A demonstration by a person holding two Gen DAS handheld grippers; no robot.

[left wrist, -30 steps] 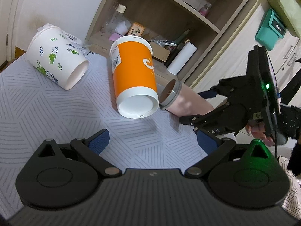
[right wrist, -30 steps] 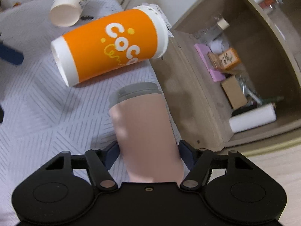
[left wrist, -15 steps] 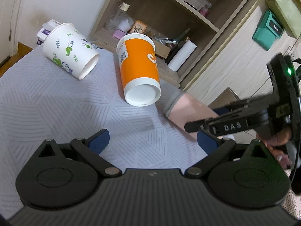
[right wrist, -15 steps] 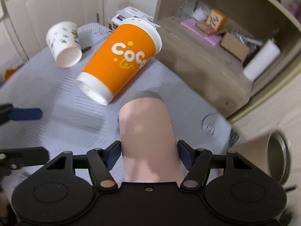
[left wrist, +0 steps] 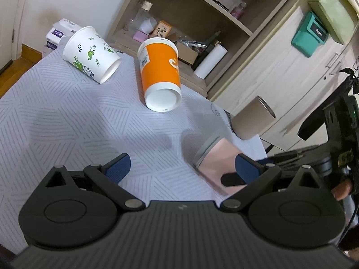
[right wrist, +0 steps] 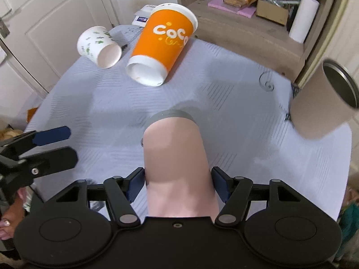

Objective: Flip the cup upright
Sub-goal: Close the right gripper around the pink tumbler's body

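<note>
- On the far left of the tabletop [left wrist: 67, 116], covered in a grey patterned cloth, we see a white leaf-print cup [left wrist: 92, 53] lying on its side, mouth turned toward the near right; no hand-held gripper touches it

- Just to its right lies an orange cup [left wrist: 160, 71], also on its side, base end toward us and wide rim toward the shelf unit [left wrist: 202, 22] at the far side; the two paper cups are near each other but apart

- Our left hand-held gripper [left wrist: 181, 165] hangs over the near middle of the tabletop with its blue pads spread wide and nothing between them

- To the right of that, our right hand-held gripper [right wrist: 178, 179] has its pads pressed against both flanks of the pink cup [right wrist: 177, 157], low on the body, so the grip looks firm

- The pink cup is a smooth, tall tumbler with a grey band at the end pointing away from us; it is tilted, that grey end aimed down toward the cloth, and we cannot tell whether it touches

- We judge the flip to be under way: the cup is grasped and partly turned, not yet standing

- The next move calls for rotating the wrist until the cup's axis is vertical, setting it squarely on the cloth, then easing the pads apart

- On the far right, at the tabletop's edge, a brown cylindrical container [right wrist: 323, 103] shows a dark open mouth; we should keep the swing clear of it
</note>
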